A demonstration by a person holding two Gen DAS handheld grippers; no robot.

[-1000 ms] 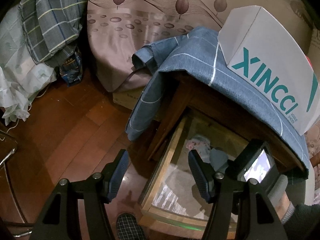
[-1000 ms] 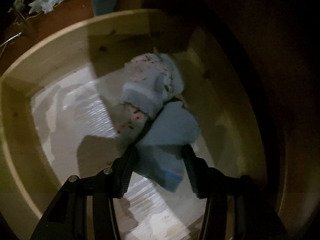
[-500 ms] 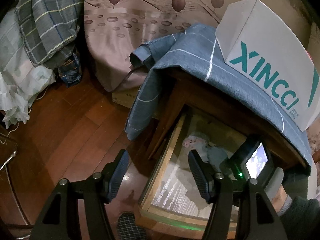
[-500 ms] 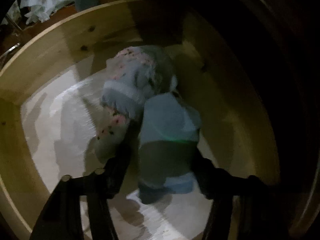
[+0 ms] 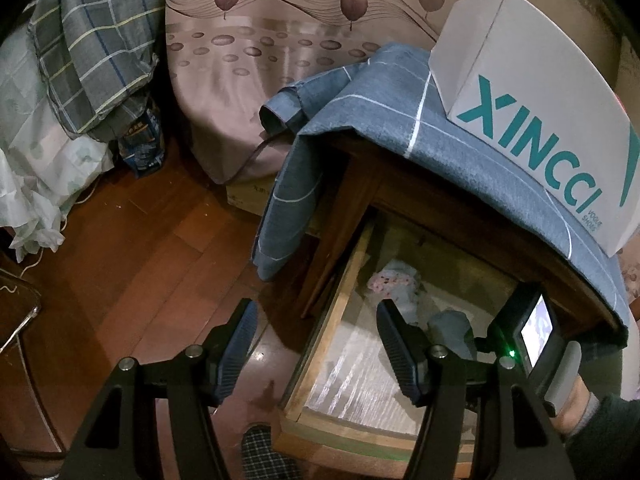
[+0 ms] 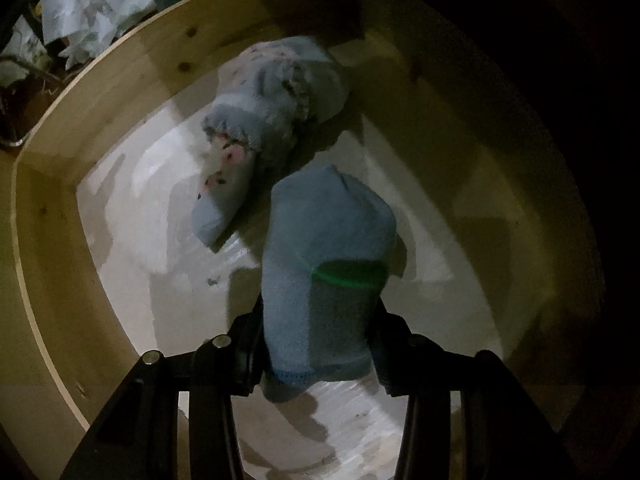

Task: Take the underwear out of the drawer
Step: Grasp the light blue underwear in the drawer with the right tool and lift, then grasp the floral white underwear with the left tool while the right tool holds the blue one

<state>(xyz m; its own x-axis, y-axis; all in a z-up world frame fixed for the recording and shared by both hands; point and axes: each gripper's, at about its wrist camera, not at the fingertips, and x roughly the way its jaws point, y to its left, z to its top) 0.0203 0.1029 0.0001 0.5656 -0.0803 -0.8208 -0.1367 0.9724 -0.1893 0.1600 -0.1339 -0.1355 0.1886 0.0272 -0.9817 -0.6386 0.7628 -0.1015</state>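
The wooden drawer (image 5: pixel 340 312) of the bedside cabinet stands pulled out, its rim (image 6: pixel 100 92) filling the right wrist view. My right gripper (image 6: pixel 320 344) is shut on a folded light blue piece of underwear (image 6: pixel 320 248) and holds it just above the drawer's pale liner. That piece also shows in the left wrist view (image 5: pixel 450 330). A second, floral bundle of underwear (image 6: pixel 276 96) lies at the drawer's back, also seen from the left (image 5: pixel 394 284). My left gripper (image 5: pixel 316 350) is open and empty, above the drawer's left front corner.
A blue checked cloth (image 5: pixel 360 120) drapes over the cabinet top, with a white XINCCI shoe box (image 5: pixel 540 120) on it. A bed with a pinkish cover (image 5: pixel 260 60) stands behind. Plaid bedding (image 5: pixel 88 48) is piled at the left over the wooden floor (image 5: pixel 140 260).
My right gripper has closed on the blue underwear and lifted it off the drawer bottom. The left gripper has drifted slightly, still open.
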